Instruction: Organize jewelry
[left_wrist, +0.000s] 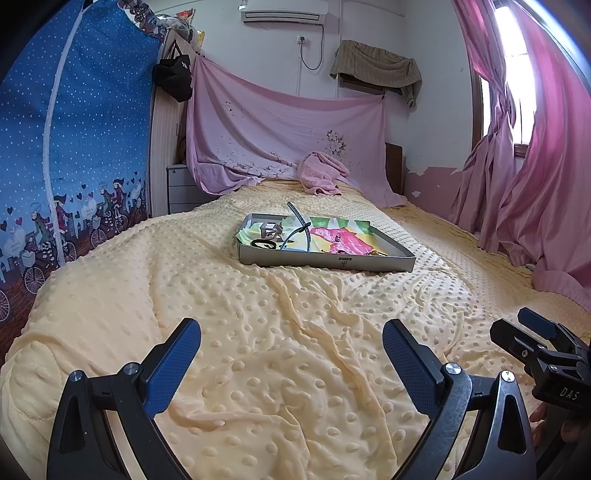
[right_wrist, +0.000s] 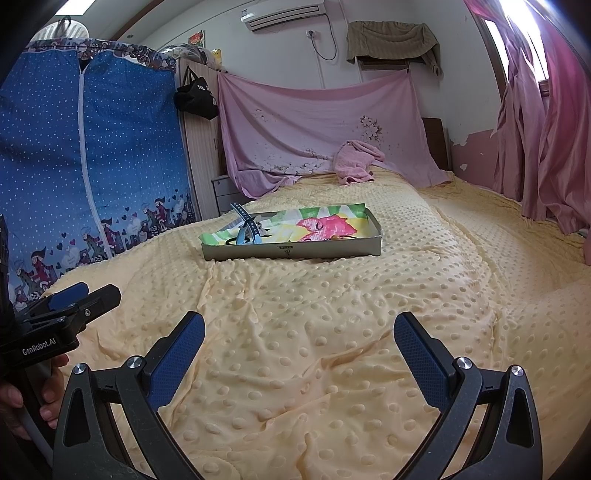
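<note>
A shallow grey tray (left_wrist: 325, 263) (right_wrist: 291, 252) with a colourful lining lies on the yellow dotted bedspread, mid-bed. In it are a silver clip (left_wrist: 270, 230), a dark ring-shaped piece (left_wrist: 264, 243), a blue strap (right_wrist: 245, 221) that sticks up over the rim, and small pieces at the right (left_wrist: 373, 253). My left gripper (left_wrist: 291, 350) is open and empty, well short of the tray. My right gripper (right_wrist: 299, 343) is open and empty, also short of the tray. Each gripper shows at the edge of the other's view.
The yellow bedspread (left_wrist: 280, 332) is wrinkled between grippers and tray. A blue fabric wardrobe (left_wrist: 74, 166) stands left. A pink sheet (left_wrist: 280, 136) and crumpled pink towel (left_wrist: 321, 173) lie at the headboard. Pink curtains (left_wrist: 535, 184) hang right.
</note>
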